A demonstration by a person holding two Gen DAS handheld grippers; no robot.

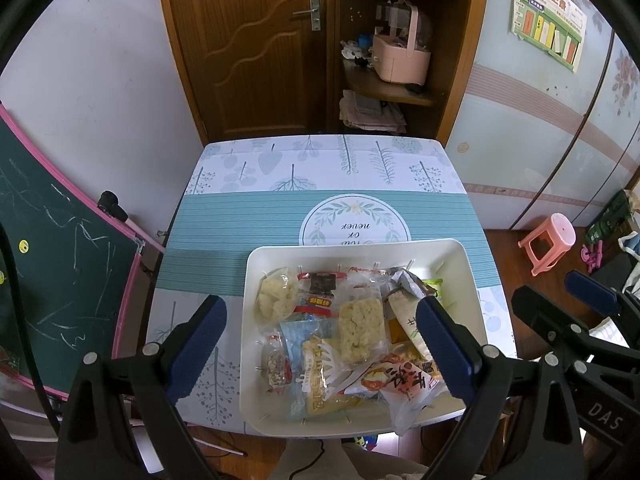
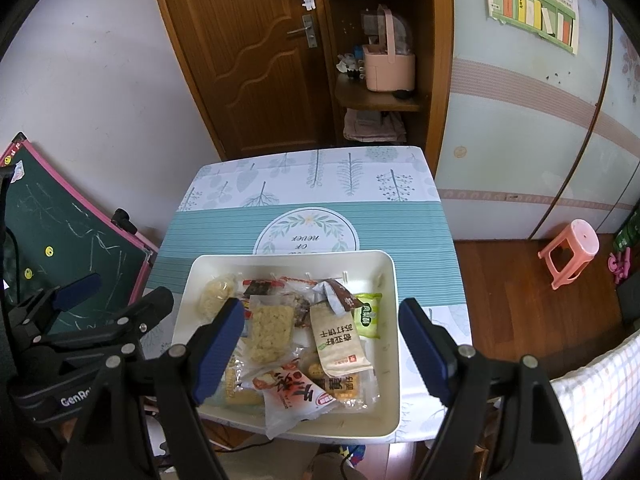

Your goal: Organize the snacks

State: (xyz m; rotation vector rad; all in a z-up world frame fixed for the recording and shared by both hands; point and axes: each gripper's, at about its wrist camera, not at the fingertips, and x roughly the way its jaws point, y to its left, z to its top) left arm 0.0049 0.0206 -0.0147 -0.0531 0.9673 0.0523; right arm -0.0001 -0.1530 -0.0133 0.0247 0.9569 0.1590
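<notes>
Glossy plastic snack wrappers (image 2: 296,394) in a smooth white plastic tray (image 2: 394,280); wooden door (image 1: 248,48).

Left gripper (image 1: 320,344) and right gripper (image 2: 320,344) side by side, fingers spread wide, empty.

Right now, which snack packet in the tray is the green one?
The small bright green packet at the right side of the white tray, beside the tan biscuit packet. The other wrappers look clear, red, white, brown or yellow.
</notes>
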